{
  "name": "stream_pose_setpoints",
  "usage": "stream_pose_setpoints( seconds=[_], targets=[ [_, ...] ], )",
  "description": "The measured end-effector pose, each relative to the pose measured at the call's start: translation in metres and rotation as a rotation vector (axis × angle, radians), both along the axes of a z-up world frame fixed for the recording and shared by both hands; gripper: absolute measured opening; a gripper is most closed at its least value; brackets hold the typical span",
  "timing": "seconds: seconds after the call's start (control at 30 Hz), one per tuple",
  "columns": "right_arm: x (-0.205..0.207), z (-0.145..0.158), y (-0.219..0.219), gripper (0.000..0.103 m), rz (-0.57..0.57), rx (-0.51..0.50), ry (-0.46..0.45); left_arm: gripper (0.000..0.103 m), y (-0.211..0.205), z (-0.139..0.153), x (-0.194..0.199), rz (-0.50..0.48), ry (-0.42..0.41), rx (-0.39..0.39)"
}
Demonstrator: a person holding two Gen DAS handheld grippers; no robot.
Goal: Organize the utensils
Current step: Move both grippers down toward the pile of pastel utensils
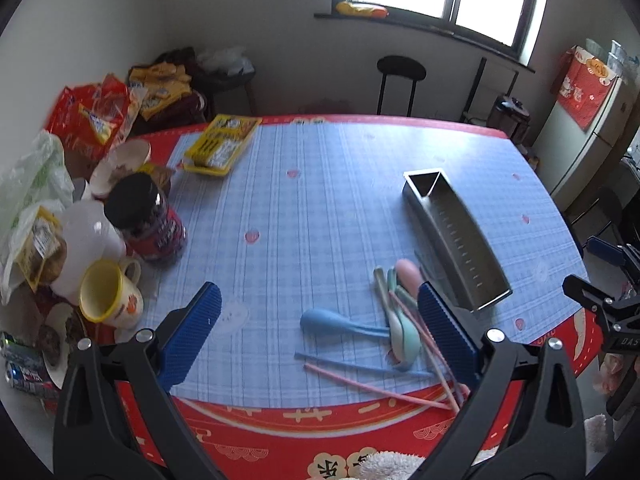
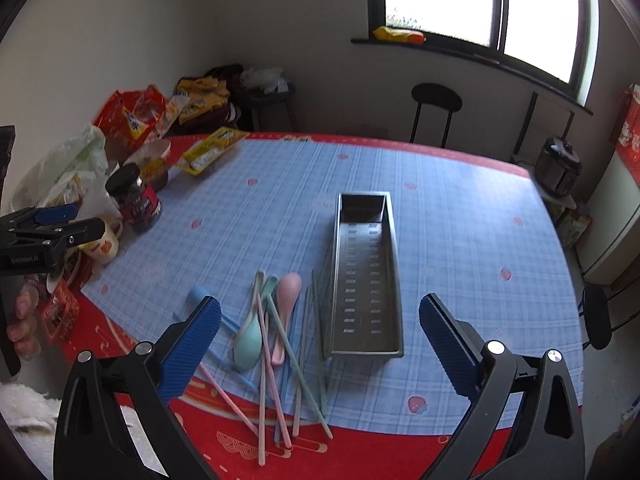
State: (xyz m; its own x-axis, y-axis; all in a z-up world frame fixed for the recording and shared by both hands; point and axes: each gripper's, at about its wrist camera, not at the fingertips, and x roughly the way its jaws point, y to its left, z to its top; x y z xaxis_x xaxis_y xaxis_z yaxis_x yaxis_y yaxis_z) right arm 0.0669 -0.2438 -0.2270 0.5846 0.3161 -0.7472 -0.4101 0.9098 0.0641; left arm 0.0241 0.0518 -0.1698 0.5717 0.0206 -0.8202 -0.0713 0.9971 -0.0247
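- Left hand-held gripper [image 1: 320, 320] hangs released over the desk [image 1: 320, 208]; right hand-held gripper [image 2: 320, 328] likewise spread wide, empty.
- Spoons [image 2: 250, 336] and chopsticks [image 2: 298, 364] lie jumbled lower centre, just beside the metal tray [image 2: 366, 280].

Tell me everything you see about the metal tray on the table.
The metal tray is a long, narrow, open-topped box that looks like brushed steel, with two rows of small slots in its floor. It is empty and lies flat on the blue checked tablecloth, its length running away from the camera. The pastel chopsticks and spoons lie just to its left; whether any touch its wall is unclear. No gripper touches it.
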Motion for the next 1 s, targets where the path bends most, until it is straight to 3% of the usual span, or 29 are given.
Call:
stream_pose_setpoints(
  seconds=[0.13,0.23,0.3,0.37,0.5,0.6,0.67,1.0],
  targets=[
    [0.002,-0.048,0.01,0.081,0.038,-0.003,0.106,0.092,0.014,-0.049,-0.005,0.032,0.11,-0.054],
    [0.004,-0.075,0.015,0.07,0.063,0.02,0.192,0.074,0.016,-0.082,-0.008,0.051,0.189,-0.102],
    [0.004,-0.093,0.018,0.06,0.084,0.026,0.238,0.071,0.018,-0.102,-0.011,0.063,0.235,-0.14],
    [0.004,-0.108,0.024,0.049,0.115,0.019,0.284,0.059,0.016,-0.116,-0.013,0.065,0.266,-0.176],
    [0.0,-0.132,0.039,0.024,0.188,-0.007,0.337,0.045,0.01,-0.141,-0.018,0.065,0.33,-0.236],
    [-0.002,-0.146,0.044,0.013,0.223,-0.026,0.362,0.034,0.002,-0.157,-0.02,0.062,0.363,-0.275],
    [-0.003,-0.153,0.045,0.011,0.242,-0.037,0.373,0.029,-0.003,-0.165,-0.021,0.061,0.381,-0.302],
    [0.007,-0.173,0.053,0.011,0.293,-0.063,0.394,0.028,-0.02,-0.187,-0.025,0.096,0.434,-0.38]
  ],
)
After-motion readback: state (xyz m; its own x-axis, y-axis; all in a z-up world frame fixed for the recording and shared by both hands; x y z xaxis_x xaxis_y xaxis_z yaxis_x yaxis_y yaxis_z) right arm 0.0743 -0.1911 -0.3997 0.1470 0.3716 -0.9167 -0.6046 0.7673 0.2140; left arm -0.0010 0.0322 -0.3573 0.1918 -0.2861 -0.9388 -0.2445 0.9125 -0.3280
